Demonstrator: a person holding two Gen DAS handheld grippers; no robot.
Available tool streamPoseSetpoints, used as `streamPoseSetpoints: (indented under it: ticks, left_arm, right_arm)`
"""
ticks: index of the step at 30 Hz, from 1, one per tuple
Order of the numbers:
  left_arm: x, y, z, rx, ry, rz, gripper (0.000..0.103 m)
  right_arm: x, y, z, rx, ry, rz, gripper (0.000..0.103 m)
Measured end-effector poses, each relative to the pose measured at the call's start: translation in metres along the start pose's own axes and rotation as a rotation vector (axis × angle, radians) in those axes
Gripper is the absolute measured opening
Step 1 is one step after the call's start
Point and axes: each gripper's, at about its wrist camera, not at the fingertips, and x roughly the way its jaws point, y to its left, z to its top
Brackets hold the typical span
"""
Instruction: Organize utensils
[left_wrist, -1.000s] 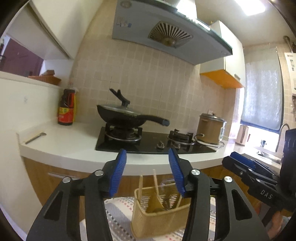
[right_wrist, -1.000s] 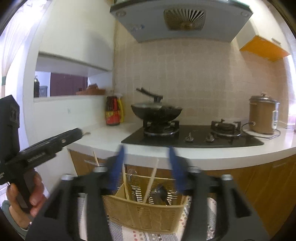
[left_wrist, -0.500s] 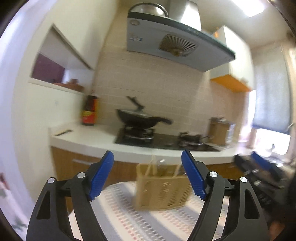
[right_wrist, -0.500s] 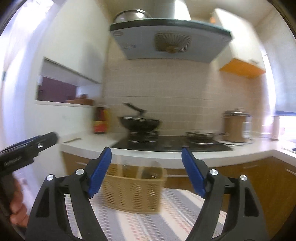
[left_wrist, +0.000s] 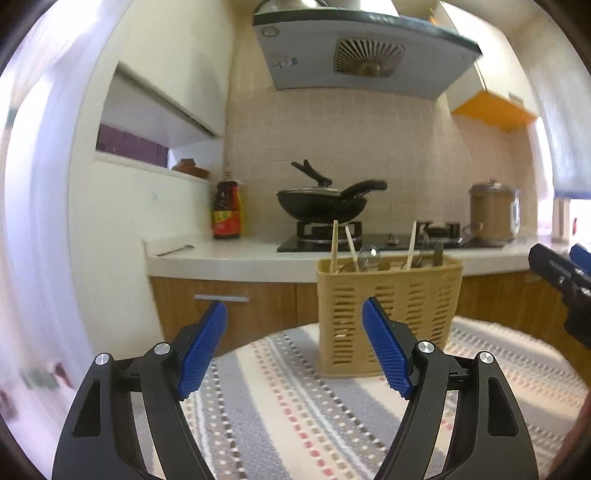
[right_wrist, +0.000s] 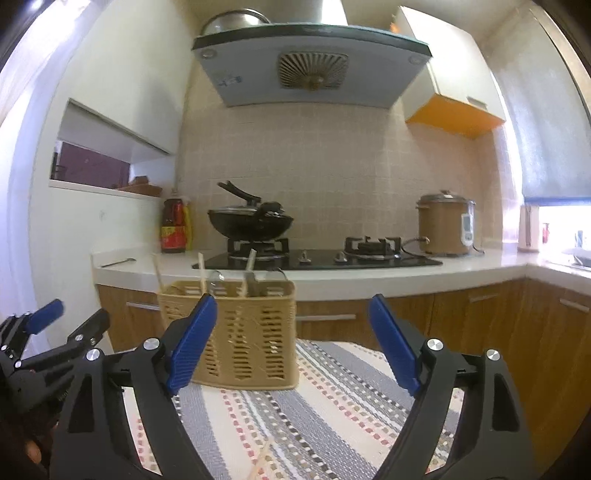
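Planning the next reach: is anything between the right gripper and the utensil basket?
Nothing visible. The right gripper is open and empty above the striped cloth, and the basket stands on that cloth ahead and to its left, overlapped only by the gripper's own left finger.

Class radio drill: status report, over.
Left gripper open, empty. Right gripper open, empty. Basket upright on striped cloth, chopsticks standing inside. Nothing blocking.

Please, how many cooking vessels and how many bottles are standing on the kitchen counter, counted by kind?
Black wok: 1
Brown rice cooker: 1
Sauce bottle: 1
Total: 3
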Motion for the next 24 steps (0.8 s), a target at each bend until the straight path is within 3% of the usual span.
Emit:
streamPoseSetpoints:
  ticks: [3,8,11,24]
  left_arm:
    - [-0.002,0.004,0.001,-0.032,0.003,0.004,0.083]
    - [0.007,0.009,-0.001,-0.034,0.059,0.016,0.083]
    - [0.009,0.012,-0.002,-0.051,0.078,0.023,0.088]
    - [0.012,0.012,-0.003,-0.039,0.096,0.020,0.089]
  right_arm:
    - [-0.001,0.002,-0.001,-0.014,0.005,-0.001,0.080]
    - [0.001,0.014,-0.007,-0.068,0.036,-0.009,0.081]
    - [0.000,0.018,-0.008,-0.083,0.030,-0.023,0.081]
    - [0.011,0.004,-0.009,-0.022,0.085,-0.033,0.081]
